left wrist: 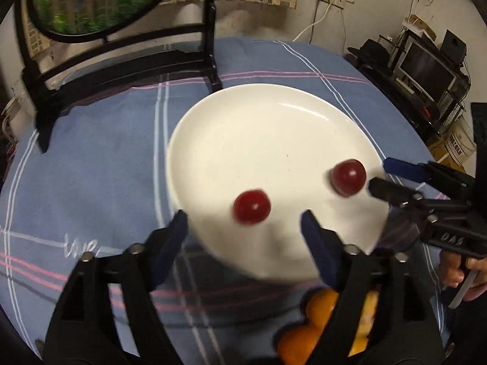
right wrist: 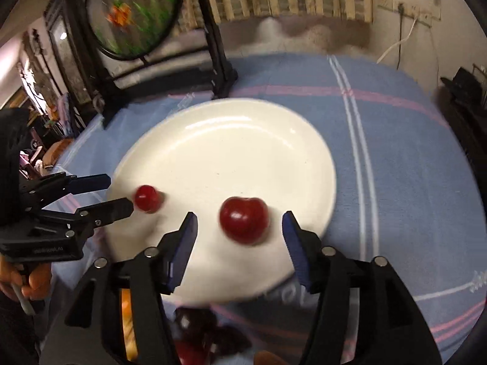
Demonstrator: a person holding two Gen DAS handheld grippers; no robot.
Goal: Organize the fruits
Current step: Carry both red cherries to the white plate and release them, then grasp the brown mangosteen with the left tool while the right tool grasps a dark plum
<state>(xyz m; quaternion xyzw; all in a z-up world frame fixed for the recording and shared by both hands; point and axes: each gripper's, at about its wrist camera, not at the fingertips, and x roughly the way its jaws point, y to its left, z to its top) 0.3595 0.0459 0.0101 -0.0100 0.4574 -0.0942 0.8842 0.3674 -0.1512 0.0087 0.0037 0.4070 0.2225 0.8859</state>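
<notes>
A white plate (left wrist: 274,115) lies on the blue cloth; it also shows in the right wrist view (right wrist: 231,140). Two red cherries lie on its near part. My left gripper (left wrist: 243,223) is open, just behind one cherry (left wrist: 252,206), which the right wrist view shows small (right wrist: 147,198). My right gripper (right wrist: 239,223) is open around the other cherry (right wrist: 244,220), not touching it; that cherry also shows in the left wrist view (left wrist: 348,177). The right gripper appears from the side in the left wrist view (left wrist: 379,175), the left gripper in the right wrist view (right wrist: 120,193).
Oranges (left wrist: 322,307) lie near the table's front edge below the plate, partly hidden by my fingers. More dark cherries (right wrist: 197,334) lie in front of the plate. A black stand with a round painted screen (left wrist: 121,60) is at the back left.
</notes>
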